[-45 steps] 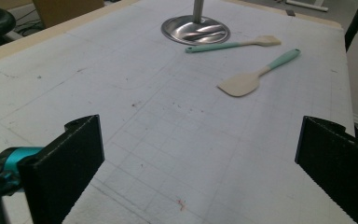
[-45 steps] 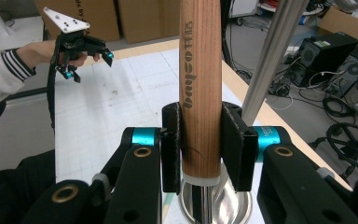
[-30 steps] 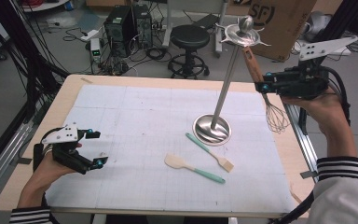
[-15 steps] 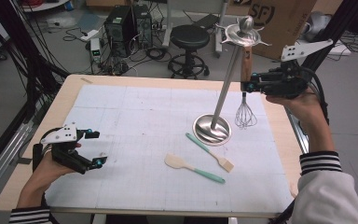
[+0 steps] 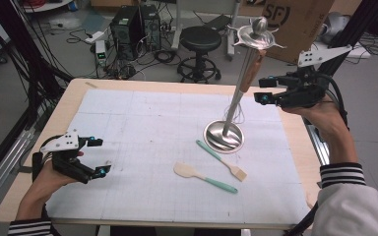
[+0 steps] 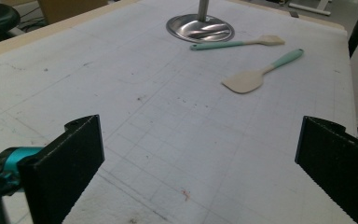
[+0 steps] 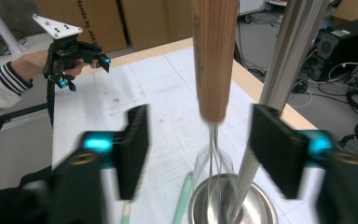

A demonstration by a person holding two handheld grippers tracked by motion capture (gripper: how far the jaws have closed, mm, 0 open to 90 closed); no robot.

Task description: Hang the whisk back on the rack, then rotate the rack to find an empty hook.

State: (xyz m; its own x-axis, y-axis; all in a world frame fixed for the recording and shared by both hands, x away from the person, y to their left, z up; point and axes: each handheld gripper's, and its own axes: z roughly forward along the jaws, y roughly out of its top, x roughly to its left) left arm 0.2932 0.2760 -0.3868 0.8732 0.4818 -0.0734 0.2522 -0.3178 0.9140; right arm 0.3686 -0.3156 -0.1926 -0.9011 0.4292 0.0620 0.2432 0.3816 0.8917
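From the high view my right gripper [image 5: 268, 91] sits beside the whisk [image 5: 248, 73], which hangs from the hook at the top of the steel stand [image 5: 225, 135], its handle clear of the pads; my left gripper [image 5: 96, 156] rests spread and empty over the mat; left gripper view: jaws wide, with the spatula [image 6: 256, 74] and brush [image 6: 235, 44] lying near the stand base; right gripper view: jaws have just been opening, the wooden handle [image 7: 214, 56] between them untouched; I'd back straight off, level, so nothing nudges it swinging
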